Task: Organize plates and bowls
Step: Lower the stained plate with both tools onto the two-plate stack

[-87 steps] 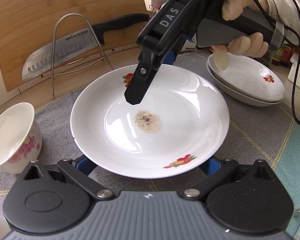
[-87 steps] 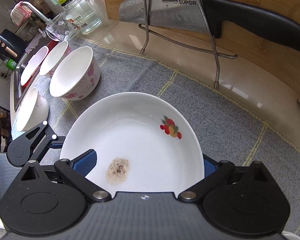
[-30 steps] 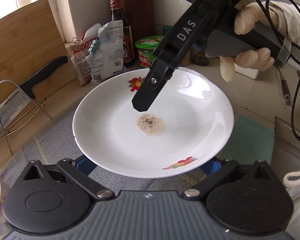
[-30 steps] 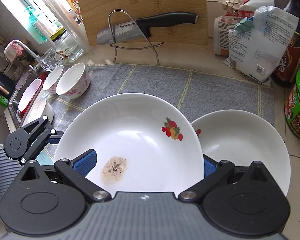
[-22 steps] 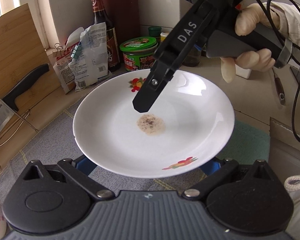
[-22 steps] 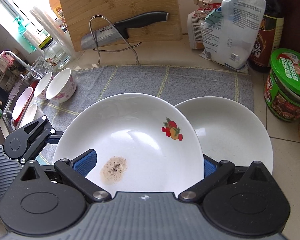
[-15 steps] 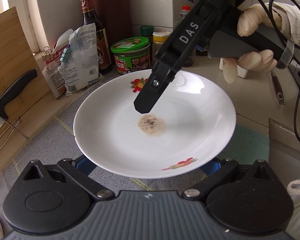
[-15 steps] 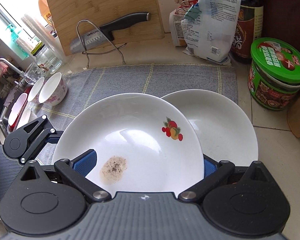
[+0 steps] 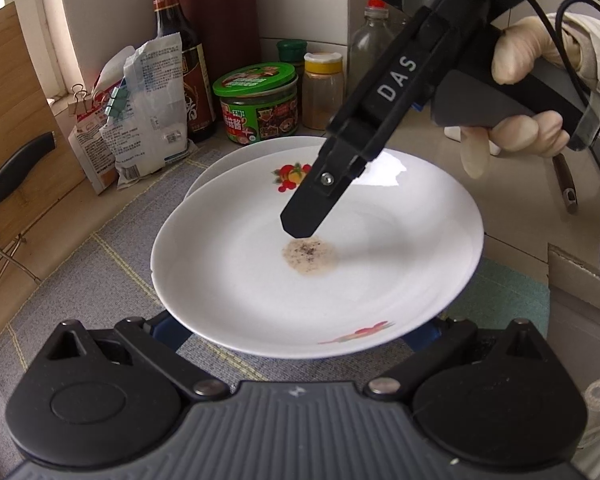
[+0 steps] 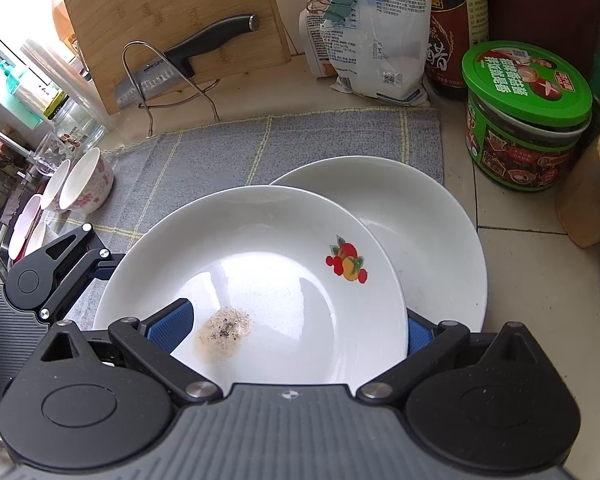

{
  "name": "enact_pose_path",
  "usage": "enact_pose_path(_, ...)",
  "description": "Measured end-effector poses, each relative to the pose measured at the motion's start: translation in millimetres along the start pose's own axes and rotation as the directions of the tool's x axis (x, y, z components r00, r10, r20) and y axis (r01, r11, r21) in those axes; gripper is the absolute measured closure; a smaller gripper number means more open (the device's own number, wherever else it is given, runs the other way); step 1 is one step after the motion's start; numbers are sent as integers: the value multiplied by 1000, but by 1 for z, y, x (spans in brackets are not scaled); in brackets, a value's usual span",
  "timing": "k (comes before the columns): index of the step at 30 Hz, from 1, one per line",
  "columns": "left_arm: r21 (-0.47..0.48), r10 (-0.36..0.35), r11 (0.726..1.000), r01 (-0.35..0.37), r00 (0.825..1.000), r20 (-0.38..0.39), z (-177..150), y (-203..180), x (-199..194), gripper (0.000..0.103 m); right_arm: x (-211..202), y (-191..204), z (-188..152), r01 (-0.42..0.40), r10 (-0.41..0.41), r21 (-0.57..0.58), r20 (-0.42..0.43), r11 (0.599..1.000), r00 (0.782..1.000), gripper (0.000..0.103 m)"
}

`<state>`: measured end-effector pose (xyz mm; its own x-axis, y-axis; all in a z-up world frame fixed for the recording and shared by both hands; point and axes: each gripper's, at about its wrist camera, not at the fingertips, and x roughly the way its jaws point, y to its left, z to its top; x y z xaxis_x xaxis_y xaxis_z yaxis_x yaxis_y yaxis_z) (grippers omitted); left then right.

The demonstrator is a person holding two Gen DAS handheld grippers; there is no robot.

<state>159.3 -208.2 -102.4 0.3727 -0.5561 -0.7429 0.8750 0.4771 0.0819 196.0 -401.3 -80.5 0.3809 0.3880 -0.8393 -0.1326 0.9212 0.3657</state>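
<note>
Left wrist view: beige stone counter under a grey checked mat [image 9: 100, 280], against a wall lined with a green-lidded jar [image 9: 258, 102], a dark sauce bottle [image 9: 180, 52], a clipped white bag [image 9: 148, 108] and a leaning wooden board [image 9: 16, 128]. White plate [image 9: 320, 256] with a speckled brown smear at its centre held level above the mat, round, so no long axis; fruit print on the far rim. Left gripper [image 9: 296, 330] clamped on the near rim, blue pads under the edge. Right gripper [image 9: 304, 224] reaching in from upper right, one finger over the plate's inside.

Right wrist view: same counter, knife [image 10: 184, 56] on a wire stand before the board, floral bowls [image 10: 84, 184] at the mat's left edge. Plate gripped at its near rim, overlapping a second plate [image 10: 432, 232] resting on the mat's right end.
</note>
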Motion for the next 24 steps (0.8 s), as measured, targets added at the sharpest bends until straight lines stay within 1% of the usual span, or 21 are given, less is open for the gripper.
enact_pose_path(13,39,-10,999,11,1000,-24,1,1,7,1,6,-9,-5,-7,8,25,-9,1000,1000,0)
enact_pose_path(24,65,-21,998,24,999,-45,5,1,11,1,3,-14,-7,-14,14,37,8,999,1000,0)
